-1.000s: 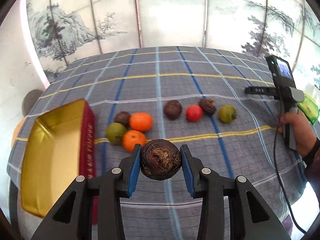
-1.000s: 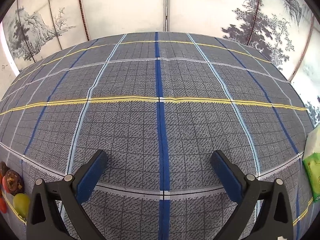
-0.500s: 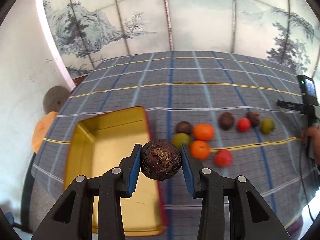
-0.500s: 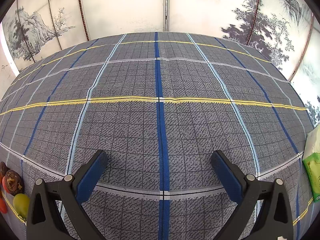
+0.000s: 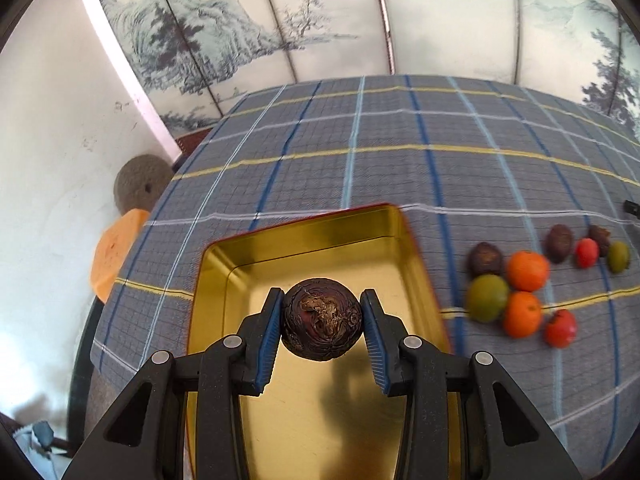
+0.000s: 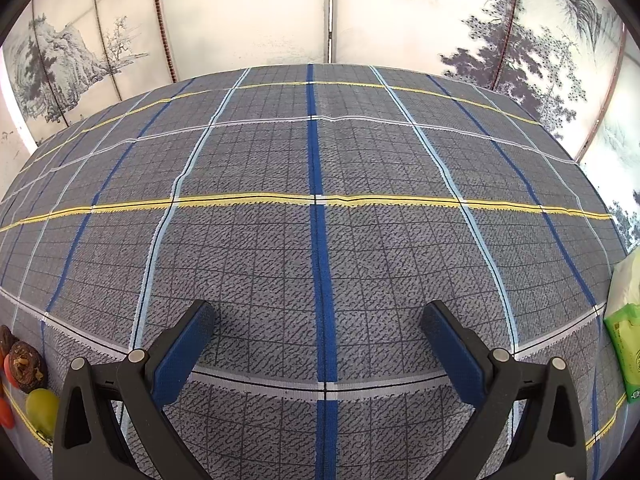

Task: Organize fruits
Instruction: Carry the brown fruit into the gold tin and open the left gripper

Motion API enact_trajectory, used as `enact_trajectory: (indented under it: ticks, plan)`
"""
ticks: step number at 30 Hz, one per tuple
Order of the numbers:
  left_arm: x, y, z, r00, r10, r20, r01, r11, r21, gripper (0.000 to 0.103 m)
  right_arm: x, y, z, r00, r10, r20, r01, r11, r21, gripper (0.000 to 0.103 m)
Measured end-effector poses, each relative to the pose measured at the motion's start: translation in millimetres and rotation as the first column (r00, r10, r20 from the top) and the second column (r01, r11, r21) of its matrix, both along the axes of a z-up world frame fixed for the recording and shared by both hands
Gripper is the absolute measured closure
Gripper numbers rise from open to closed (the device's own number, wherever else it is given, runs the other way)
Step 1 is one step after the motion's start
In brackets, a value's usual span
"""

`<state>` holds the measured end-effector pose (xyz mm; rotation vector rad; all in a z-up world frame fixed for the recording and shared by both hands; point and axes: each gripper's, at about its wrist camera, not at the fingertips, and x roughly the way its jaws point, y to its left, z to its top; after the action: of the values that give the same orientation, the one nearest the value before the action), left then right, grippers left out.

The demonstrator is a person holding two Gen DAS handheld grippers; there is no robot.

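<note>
- Item: 1 dark wrinkled fruit (image 5: 322, 319), round, brown-purple, shrivelled skin. Judged light, with a dry, rough rind that should give the pads good purchase; probably brittle or hollow under hard squeezing.
- Hold point: across its widest part, 1 pad on each side, as it is taken here.
- Location: held in the air over the gold tray (image 5: 224, 280), toward the tray's far half; the tray sits near the left edge of the table (image 5: 360, 168), on checked cloth.
- Left gripper (image 5: 322, 326): fingers narrowed onto the dark wrinkled fruit, both blue pads (image 5: 267, 344) pressed to its sides.
- Right gripper (image 6: 318, 344): fingers spread wide, nothing between them, over bare cloth.
- Remaining stock: 9 loose fruits (image 5: 526, 270) on the cloth just right of the tray, in oranges, reds, greens and darks.
</note>
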<state>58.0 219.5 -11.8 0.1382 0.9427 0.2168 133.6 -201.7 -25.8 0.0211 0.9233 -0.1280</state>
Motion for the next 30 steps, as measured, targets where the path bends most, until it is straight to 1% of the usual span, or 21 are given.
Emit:
enact_trajectory:
  ticks: [6, 9, 19, 21, 23, 24, 25, 26, 29, 30]
  plan:
    - [15.3, 17.7, -13.0, 0.999, 0.017, -0.037, -0.016, 0.999, 0.028, 0.063, -0.4, -4.4, -0.1, 1.0, -0.017, 0.005, 0.017, 1.0, -0.001, 0.0]
    - [22.8, 23.0, -18.7, 0.999, 0.016, -0.047, -0.014, 0.998, 0.06, 0.063, -0.4, -4.6, 0.0, 1.0, -0.018, 0.005, 0.018, 1.0, -0.001, 0.0]
    - [40.9, 36.5, -27.8, 0.997, 0.033, -0.071, -0.025, 0.993, 0.116, 0.062, 0.0, -4.6, 0.0, 1.0, -0.019, 0.007, 0.019, 1.0, -0.003, 0.0]
    - [44.5, 37.0, -29.0, 0.997, 0.034, -0.07, -0.024, 0.99, 0.142, 0.059, 0.1, -4.8, 0.0, 1.0, -0.018, 0.007, 0.018, 1.0, -0.003, 0.0]
    - [45.3, 38.7, -27.4, 0.998, 0.048, -0.05, -0.039, 0.984, 0.176, 0.045, 0.0, -5.1, 0.0, 1.0, -0.019, 0.007, 0.019, 1.0, -0.003, 0.0]
    - [45.2, 39.5, -25.3, 0.998, 0.057, -0.038, -0.049, 0.981, 0.186, 0.042, 0.1, -5.1, 0.0, 1.0, -0.018, 0.007, 0.018, 1.0, -0.003, 0.0]
    - [43.0, 40.1, -21.5, 0.998, 0.059, -0.028, -0.053, 0.982, 0.184, 0.039, 0.1, -5.8, 0.1, 1.0, -0.018, 0.007, 0.018, 1.0, -0.002, 0.0]
    - [39.8, 40.5, -18.0, 0.998, 0.057, -0.018, -0.053, 0.984, 0.17, 0.039, 0.1, -5.8, 0.1, 1.0, -0.018, 0.007, 0.018, 1.0, -0.001, 0.0]
    - [20.5, 42.8, 1.6, 0.998, 0.055, 0.036, -0.058, 0.994, 0.093, 0.039, -1.5, -7.9, -0.2, 1.0, -0.006, 0.01, 0.006, 1.0, 0.004, 0.0]
    - [10.2, 43.3, 8.8, 0.996, 0.058, 0.065, -0.062, 0.996, 0.063, 0.039, -5.4, -8.1, 0.9, 1.0, 0.012, 0.021, -0.013, 1.0, 0.022, 0.003]
